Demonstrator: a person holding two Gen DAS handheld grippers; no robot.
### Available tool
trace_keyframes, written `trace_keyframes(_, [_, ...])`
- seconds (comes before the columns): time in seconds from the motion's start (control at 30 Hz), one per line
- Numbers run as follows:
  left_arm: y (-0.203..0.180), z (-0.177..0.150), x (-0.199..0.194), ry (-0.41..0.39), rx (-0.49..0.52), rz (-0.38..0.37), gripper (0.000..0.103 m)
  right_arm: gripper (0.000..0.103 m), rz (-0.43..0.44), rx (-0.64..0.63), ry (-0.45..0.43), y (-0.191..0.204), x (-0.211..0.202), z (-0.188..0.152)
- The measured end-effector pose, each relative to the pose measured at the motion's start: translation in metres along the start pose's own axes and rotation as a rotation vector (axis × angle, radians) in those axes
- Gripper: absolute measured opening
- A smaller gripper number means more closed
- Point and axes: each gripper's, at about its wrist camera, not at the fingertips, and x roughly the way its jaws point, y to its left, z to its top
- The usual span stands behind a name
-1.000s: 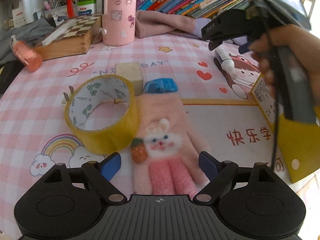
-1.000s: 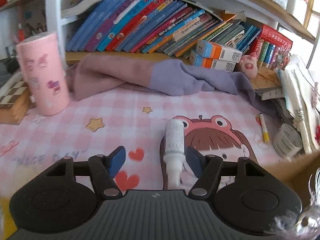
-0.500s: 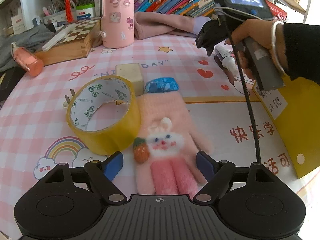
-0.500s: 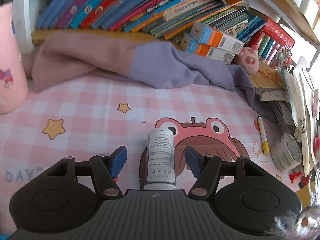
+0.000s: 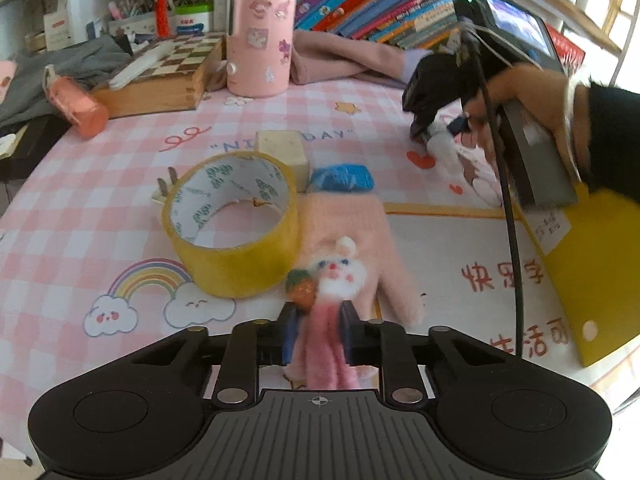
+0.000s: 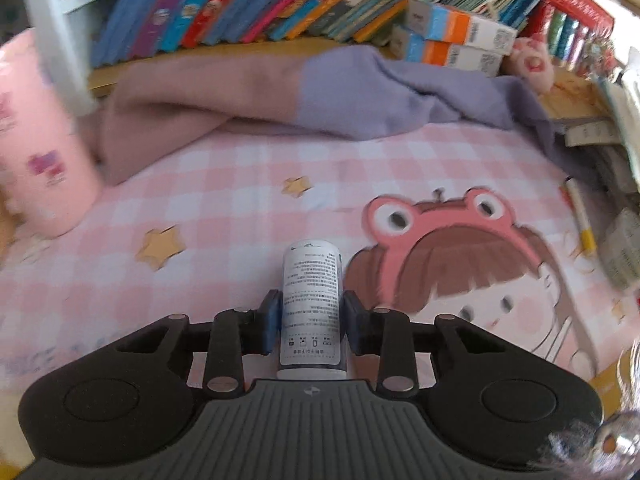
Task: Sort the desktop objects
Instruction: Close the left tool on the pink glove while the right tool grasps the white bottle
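Daylight is coming in bright from the upper right in both views, blowing out the window area and washing the pink tablecloth (image 5: 100, 208) pale. Shadows are staying soft and faint. Fisheye is bending the shelf and table edges hard at the borders. Motion blur is smearing the whole right wrist view, worst on the books (image 6: 240, 4); in the left view the glove (image 5: 352, 248) is blurring too.

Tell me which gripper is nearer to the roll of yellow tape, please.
Left. The left gripper, jaws closing on the pink glove, sits just beside the yellow tape. The right gripper holds a white bottle far across the mat.
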Motion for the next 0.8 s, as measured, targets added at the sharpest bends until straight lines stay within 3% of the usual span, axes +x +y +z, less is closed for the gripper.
trace_keyframes(0.43, [0.015, 0.005, -0.063, -0.165, -0.066, -0.050, 0.015, 0.030, 0.172, -0.081, -0.062, 0.016, -0.094, -0.062])
trace_keyframes(0.8, [0.033, -0.001, -0.096, -0.246, -0.097, -0.030, 0.015, 0.030, 0.223, -0.134, -0.101, 0.008, -0.163, -0.120])
